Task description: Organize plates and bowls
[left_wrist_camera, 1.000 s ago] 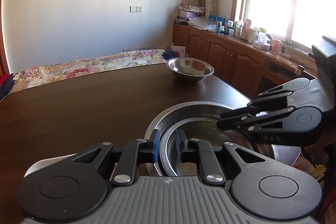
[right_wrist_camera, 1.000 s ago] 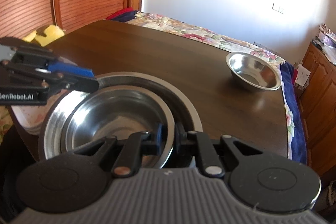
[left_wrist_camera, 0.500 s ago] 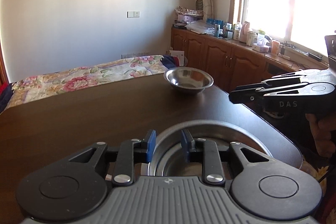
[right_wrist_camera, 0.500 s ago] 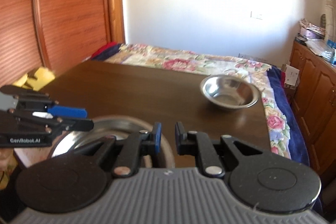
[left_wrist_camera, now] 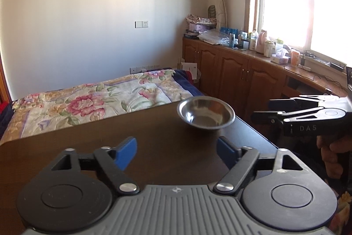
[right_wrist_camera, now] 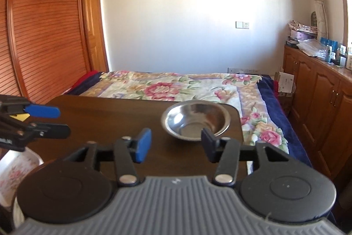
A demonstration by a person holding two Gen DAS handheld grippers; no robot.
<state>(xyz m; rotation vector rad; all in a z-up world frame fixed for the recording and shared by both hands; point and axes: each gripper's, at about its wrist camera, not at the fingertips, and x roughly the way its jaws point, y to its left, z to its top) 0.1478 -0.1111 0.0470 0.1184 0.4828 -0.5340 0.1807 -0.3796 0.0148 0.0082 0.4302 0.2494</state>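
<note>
Bowl [left_wrist_camera: 206,112] sits beyond both grippers' opening fingers [left_wrist_camera: 125,152], nothing between them.

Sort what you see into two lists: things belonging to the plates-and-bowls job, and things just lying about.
Job: steel bowl; table; left gripper, opening, empty; right gripper, opening, empty.

Lying about: floral quilt; bottles; cabinets.

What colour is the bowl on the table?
Shiny silver steel bowl, clearest in the right wrist view.
</note>
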